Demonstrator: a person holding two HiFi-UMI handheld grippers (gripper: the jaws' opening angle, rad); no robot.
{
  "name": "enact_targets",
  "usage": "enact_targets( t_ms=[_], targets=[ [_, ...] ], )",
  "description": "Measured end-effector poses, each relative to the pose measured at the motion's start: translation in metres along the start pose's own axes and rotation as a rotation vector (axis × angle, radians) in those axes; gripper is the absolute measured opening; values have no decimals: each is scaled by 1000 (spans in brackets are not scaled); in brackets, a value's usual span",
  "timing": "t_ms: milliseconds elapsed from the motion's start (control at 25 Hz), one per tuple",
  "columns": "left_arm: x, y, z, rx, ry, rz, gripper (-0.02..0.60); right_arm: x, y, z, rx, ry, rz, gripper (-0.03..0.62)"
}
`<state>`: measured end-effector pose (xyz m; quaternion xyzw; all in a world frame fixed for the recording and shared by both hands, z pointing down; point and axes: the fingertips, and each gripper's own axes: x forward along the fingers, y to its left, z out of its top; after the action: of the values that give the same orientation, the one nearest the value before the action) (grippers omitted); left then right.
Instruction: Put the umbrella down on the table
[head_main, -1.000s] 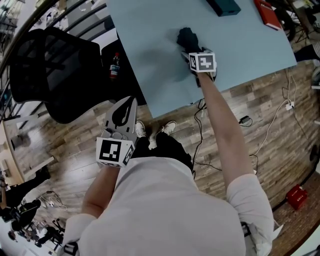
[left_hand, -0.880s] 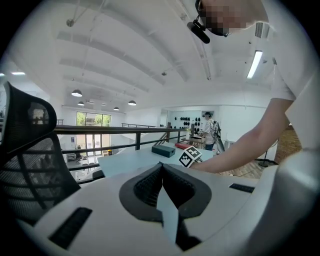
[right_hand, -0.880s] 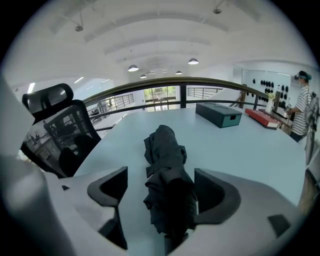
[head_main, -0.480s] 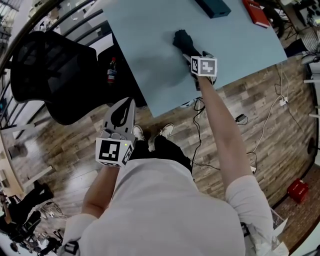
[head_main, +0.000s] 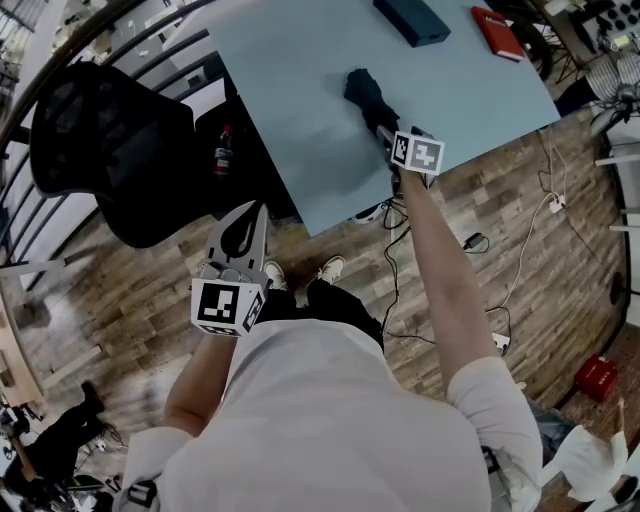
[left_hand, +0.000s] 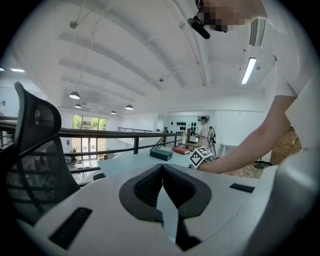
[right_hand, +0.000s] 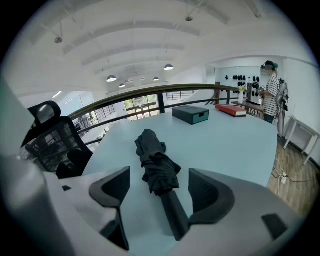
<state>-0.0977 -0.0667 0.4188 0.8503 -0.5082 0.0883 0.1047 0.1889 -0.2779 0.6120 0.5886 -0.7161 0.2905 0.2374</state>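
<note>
wood-plank floor (head_main: 130, 300) — a black mesh chair (head_main: 110, 150), dark railing (left_hand: 125, 134), tall windows (left_hand: 90, 122), white arched ceiling (left_hand: 125, 60) with round lamps (left_hand: 74, 95).

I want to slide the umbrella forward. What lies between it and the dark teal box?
Nothing: only bare table separates the umbrella from the box, as the right gripper view and the head view both show.

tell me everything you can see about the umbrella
The umbrella is folded, its dark grey fabric loosely bunched, with a stubby black handle. It lies flat on the pale blue table near its edge, handle toward the right gripper, whose fingers stand open either side of the handle without clamping it.
</note>
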Motion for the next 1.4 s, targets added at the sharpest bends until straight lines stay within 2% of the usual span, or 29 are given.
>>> enact_targets(
  t_ms=[280,440,720,960,1200,1400],
  targets=[
    [-12,2,10,22,-43,-14,23,-26,-5,8,81,-48,-6,289],
    [-12,5,16,56,-64,-13,23,-41,-12,18,91,-89,-13,231],
    [-5,3,41,80,-123,-45,23,-77,-48,41,122,-159,-81,46],
    [3,10,61,82,-161,-37,23,-112,-55,84,83,-276,-75,21],
    [2,27,77,89,-184,-3,23,-164,-36,116,21,-429,-18,21],
    [6,38,85,99,-196,17,23,-212,-31,143,-15,-542,-8,21]
  ],
)
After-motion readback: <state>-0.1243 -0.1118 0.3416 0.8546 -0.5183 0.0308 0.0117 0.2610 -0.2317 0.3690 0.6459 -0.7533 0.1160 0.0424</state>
